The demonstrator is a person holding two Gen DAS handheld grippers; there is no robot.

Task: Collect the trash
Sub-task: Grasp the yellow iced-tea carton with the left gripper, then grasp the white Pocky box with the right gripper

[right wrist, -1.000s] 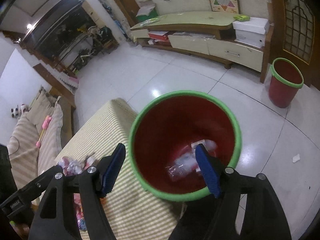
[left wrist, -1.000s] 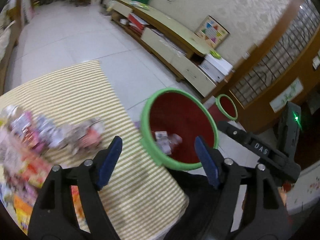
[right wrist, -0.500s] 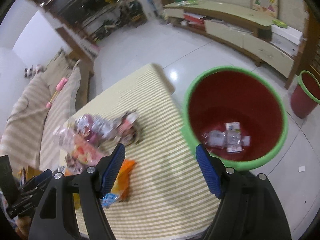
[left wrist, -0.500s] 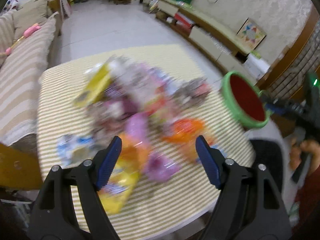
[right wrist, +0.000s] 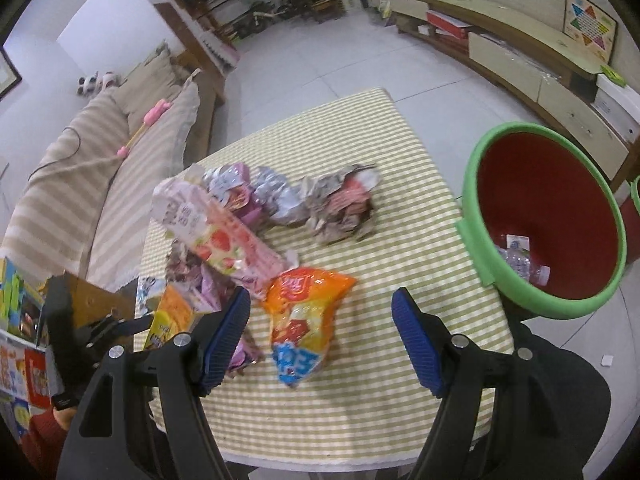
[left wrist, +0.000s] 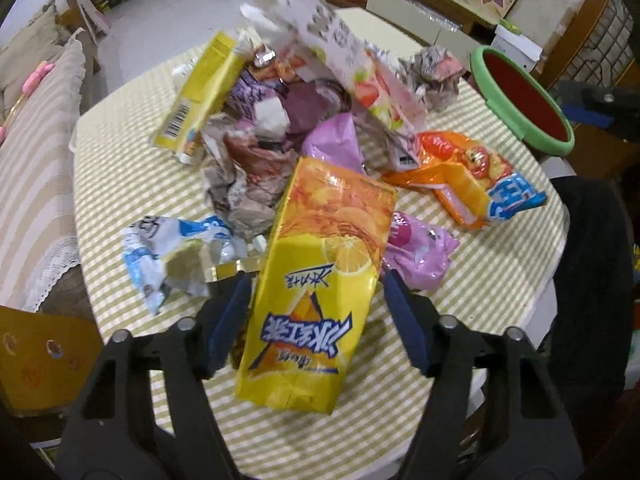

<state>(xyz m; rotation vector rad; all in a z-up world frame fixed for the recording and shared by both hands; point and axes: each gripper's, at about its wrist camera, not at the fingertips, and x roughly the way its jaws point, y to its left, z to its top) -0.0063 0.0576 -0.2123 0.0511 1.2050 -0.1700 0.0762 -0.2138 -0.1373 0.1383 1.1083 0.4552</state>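
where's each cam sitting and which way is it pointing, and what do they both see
Left wrist: on the left gripper, angled steeply down at the yellow-orange drink carton between its blue fingers, which have just been closing.
Right wrist: on the right gripper, angled down over the striped table, open fingers above the orange snack bag; the left gripper and a red sleeve show at left.
Shared: the orange snack bag, the trash pile, the green-rimmed bin.

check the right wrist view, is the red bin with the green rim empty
No, the red bin already holds trash: a crumpled clear plastic bottle lies at its bottom.
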